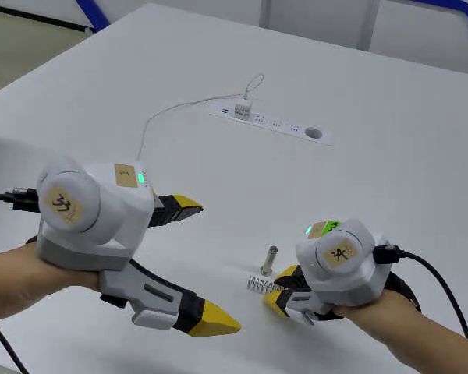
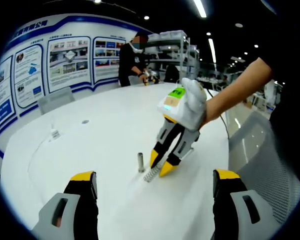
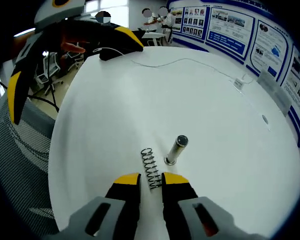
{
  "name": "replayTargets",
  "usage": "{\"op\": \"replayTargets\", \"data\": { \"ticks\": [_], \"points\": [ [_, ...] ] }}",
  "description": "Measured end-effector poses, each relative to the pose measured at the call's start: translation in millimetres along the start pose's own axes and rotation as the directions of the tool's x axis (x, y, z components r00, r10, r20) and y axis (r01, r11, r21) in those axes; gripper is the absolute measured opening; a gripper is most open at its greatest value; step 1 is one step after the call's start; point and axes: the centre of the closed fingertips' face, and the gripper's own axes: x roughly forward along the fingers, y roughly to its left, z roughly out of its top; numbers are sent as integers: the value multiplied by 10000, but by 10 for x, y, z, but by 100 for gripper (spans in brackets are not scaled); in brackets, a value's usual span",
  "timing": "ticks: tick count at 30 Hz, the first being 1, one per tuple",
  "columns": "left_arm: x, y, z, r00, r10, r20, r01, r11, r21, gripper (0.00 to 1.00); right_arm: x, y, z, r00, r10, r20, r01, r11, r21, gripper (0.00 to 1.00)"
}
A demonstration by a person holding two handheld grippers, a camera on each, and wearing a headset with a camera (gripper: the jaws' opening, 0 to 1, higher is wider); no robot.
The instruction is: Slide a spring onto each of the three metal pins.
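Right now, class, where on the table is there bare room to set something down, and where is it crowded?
Bare: the table between strip and pin, and right of the strip. Crowded: the near edge, where pin, spring, right gripper and left gripper sit.

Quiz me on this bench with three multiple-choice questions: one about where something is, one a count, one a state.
1. Where does the spring lie?
A. On the table, beside the pin, one end between the right gripper's tips.
B. Threaded on the pin.
C. Hanging off the table edge.

2. How many metal pins stand on the table?
A. One.
B. Three.
C. Five.

3. How is the left gripper?
A. Shut on the spring.
B. Open wide.
C. Shut on the pin.

Answers:
1 A, the right gripper view shows it flat next to the upright pin.
2 A, a single pin stands there in all three views.
3 B, its yellow tips stand far apart.
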Motion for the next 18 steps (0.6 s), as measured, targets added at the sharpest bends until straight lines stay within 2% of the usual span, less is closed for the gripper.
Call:
{"op": "replayTargets", "data": {
  "ticks": [5, 9, 11, 15, 18],
  "points": [
    [-13, -5, 31, 10000, 12, 58, -12, 10000, 0, 98, 1, 15, -4, 9999, 117, -8, -117, 9999, -94, 16],
    [-18, 6, 62, 9999, 95, 114, -95, 10000, -3, 98, 4, 45, -14, 9992, 395, 58, -396, 9990, 214, 12],
    [-17, -5, 84, 9998, 97, 163, -97, 10000, 2, 98, 4, 47, -16, 9993, 379, 64, -380, 9989, 255, 12],
    [-2, -68, 100, 10000, -11, 75, 11, 9999, 113, 97, -1, 62, -11, 9996, 265, -73, -264, 9996, 79, 11],
    [-8, -110, 112, 10000, -81, 37, 80, 9997, 220, 95, -49, 111, -14, 9992, 388, -136, -391, 9991, -154, 11]
  ]
}}
